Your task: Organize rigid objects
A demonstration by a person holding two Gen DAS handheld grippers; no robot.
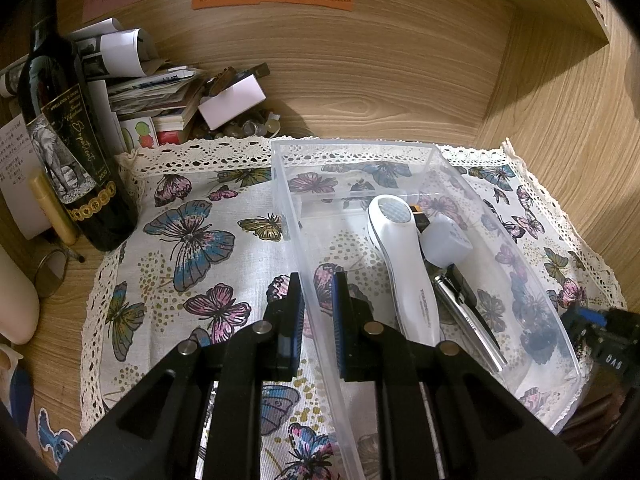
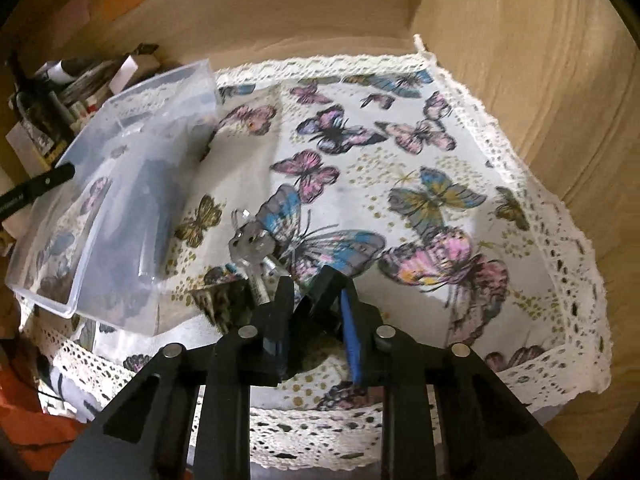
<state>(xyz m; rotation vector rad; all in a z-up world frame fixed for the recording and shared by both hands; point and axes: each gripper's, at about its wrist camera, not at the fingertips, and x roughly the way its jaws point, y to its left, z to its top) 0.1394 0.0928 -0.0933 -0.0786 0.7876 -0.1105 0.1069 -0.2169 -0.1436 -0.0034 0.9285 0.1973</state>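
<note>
Between my right tongs (image 2: 312, 300), narrowed on it, sits a small clear-headed metal piece (image 2: 252, 244), long axis running up-left toward the clear bin (image 2: 120, 184). Bin lies left of this hand; my left tongs (image 1: 316, 300) clamp its near wall, steadying it.

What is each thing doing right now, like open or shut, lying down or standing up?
Left gripper: shut on the near wall of the clear box.
Clear box: upright, no lid on it.
White handheld device: lying in the box.
Wine bottle: standing upright beside the cloth.
Butterfly cloth: spread flat.
Right gripper: shut on a small clear-headed item.
</note>
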